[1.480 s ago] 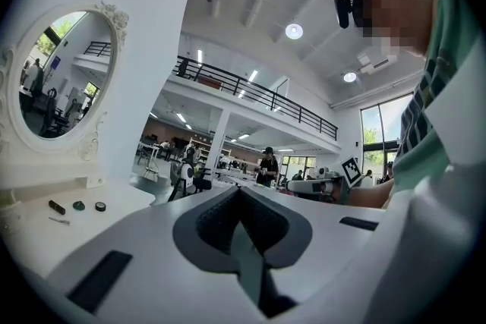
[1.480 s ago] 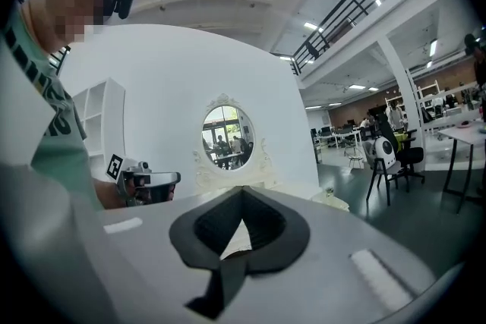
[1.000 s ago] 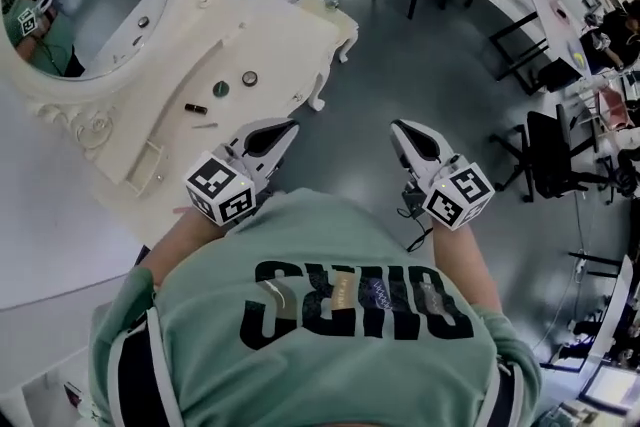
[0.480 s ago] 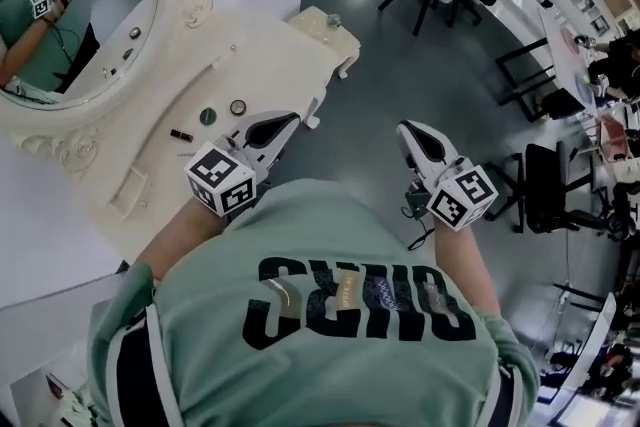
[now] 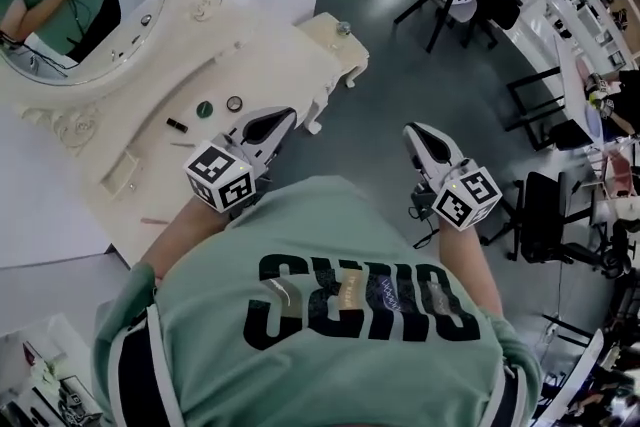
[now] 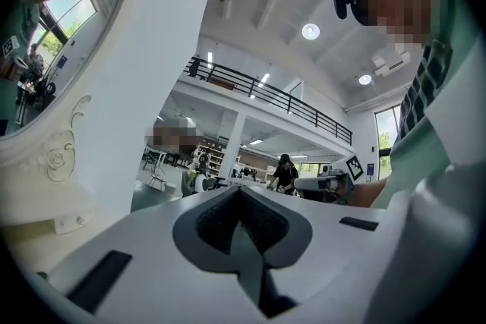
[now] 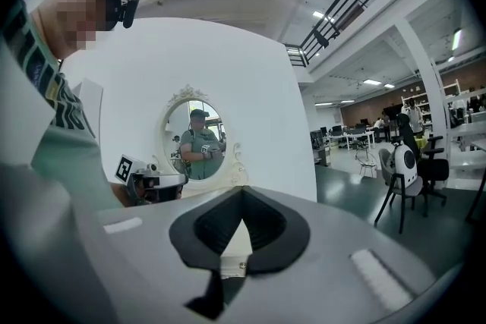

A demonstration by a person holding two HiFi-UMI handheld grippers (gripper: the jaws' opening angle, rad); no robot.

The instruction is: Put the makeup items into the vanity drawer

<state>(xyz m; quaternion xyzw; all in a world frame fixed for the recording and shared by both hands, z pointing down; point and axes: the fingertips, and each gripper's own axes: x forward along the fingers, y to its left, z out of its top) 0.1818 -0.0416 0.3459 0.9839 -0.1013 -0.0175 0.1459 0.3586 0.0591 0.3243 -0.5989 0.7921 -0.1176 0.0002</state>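
Torso (image 5: 330, 315) hides the vanity's (image 5: 290, 50) near edge; its drawer cannot be made out. Left gripper (image 5: 285, 115) and right gripper (image 5: 413, 131): jaws closed, empty. Lipstick (image 5: 177, 125), green disc (image 5: 204, 109) and ringed disc (image 5: 234, 103) lie on the vanity top, near the left gripper. Open floor (image 5: 400, 65) spreads right.

— What carries it all?
— A cream vanity table (image 5: 275, 55) with carved legs, standing on a grey floor (image 5: 400, 85). An oval mirror (image 5: 70, 5) in an ornate frame rises from its back edge.

— And on the top?
— A round dark green piece (image 5: 204, 109) just beside a round compact (image 5: 234, 103) with a pale centre. Near them lies a short dark tube (image 5: 177, 125). Well apart, by the near end, lies a thin pinkish pencil (image 5: 155, 221).

— Anything built in?
— A small raised box (image 5: 120, 173), and a knob (image 5: 343, 29) at the far corner.
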